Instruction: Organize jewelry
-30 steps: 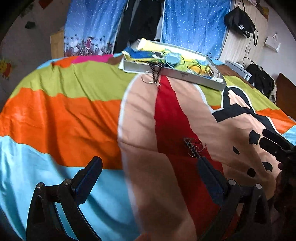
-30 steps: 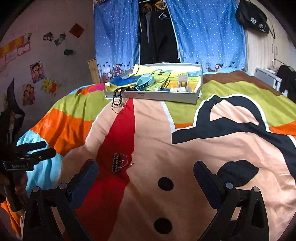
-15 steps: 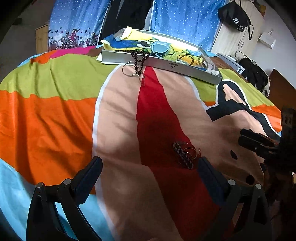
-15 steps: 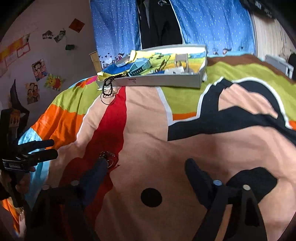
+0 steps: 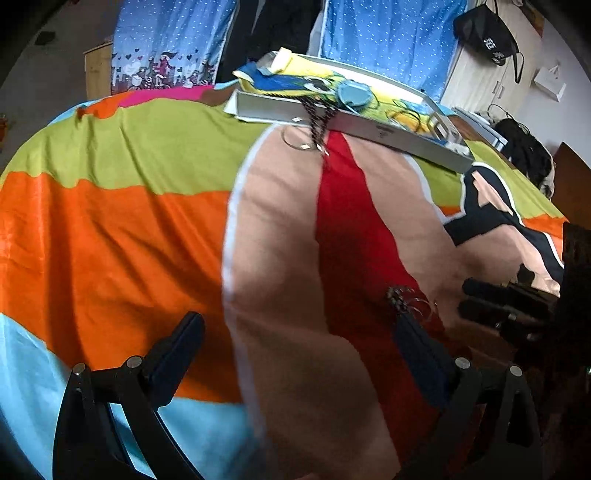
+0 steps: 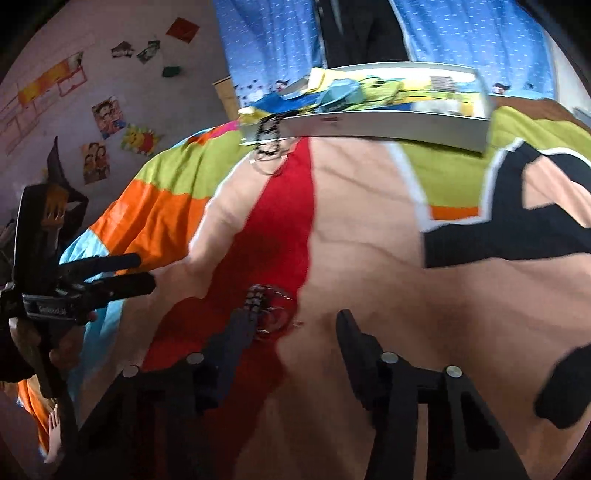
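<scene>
A small pile of jewelry, dark beads with thin metal rings [image 5: 410,301] [image 6: 267,306], lies on the red stripe of the bedspread. My right gripper [image 6: 291,328] is open and low over the bed, with the pile just ahead between its fingertips, near the left finger [image 6: 236,332]. My left gripper [image 5: 299,332] is open and empty, with the pile by its right fingertip. A grey tray [image 5: 369,129] [image 6: 369,123] with jewelry stands far back. A beaded necklace with a ring [image 5: 317,122] [image 6: 267,138] hangs over its front edge.
A colourful bedspread [image 5: 129,240] covers the bed. The right gripper shows at the right in the left wrist view [image 5: 506,306]; the left gripper shows at the left in the right wrist view [image 6: 107,277]. Blue curtains [image 6: 266,44], a wardrobe and a black bag [image 5: 487,33] stand behind.
My right gripper has moved forward and down to the bead pile, and its fingers have narrowed somewhat. My left gripper has swung slightly; the pile sits further right in its view.
</scene>
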Motion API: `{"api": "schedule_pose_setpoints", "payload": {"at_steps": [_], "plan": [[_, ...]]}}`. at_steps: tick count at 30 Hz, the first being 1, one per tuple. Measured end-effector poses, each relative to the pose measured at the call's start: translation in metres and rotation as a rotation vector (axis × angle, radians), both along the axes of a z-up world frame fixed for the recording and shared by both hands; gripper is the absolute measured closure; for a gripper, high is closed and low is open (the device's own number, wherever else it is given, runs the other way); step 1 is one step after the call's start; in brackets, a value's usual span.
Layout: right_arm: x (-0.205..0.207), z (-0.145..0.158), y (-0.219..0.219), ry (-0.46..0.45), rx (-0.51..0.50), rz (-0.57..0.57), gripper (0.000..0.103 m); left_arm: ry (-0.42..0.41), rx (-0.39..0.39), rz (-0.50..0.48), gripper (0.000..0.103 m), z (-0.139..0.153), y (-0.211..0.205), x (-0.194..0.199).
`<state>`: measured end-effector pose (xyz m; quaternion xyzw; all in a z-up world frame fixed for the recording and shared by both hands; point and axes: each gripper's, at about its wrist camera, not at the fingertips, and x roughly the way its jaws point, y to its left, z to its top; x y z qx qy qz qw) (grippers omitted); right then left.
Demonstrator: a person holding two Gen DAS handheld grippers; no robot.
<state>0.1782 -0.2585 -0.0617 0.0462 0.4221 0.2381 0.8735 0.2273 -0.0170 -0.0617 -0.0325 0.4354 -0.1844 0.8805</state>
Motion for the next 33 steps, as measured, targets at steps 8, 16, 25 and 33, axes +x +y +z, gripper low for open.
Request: {"api": "schedule_pose_setpoints", "payload": {"at_steps": [8, 16, 25, 33], "plan": [[0.022, -0.013, 0.05, 0.057, -0.041, 0.009, 0.08, -0.029, -0.002, -0.016, 0.004, 0.003, 0.017, 0.03], [0.033, -0.029, 0.063, 0.13, -0.082, -0.092, 0.081, -0.025, -0.011, -0.068, 0.004, -0.012, 0.018, 0.06], [0.033, -0.034, 0.052, 0.144, -0.082, -0.189, 0.088, -0.014, -0.02, -0.098, 0.004, -0.024, 0.011, 0.08], [0.048, -0.031, 0.044, 0.096, -0.043, -0.248, 0.088, -0.057, -0.018, -0.1, 0.004, -0.023, -0.001, 0.094]]}}
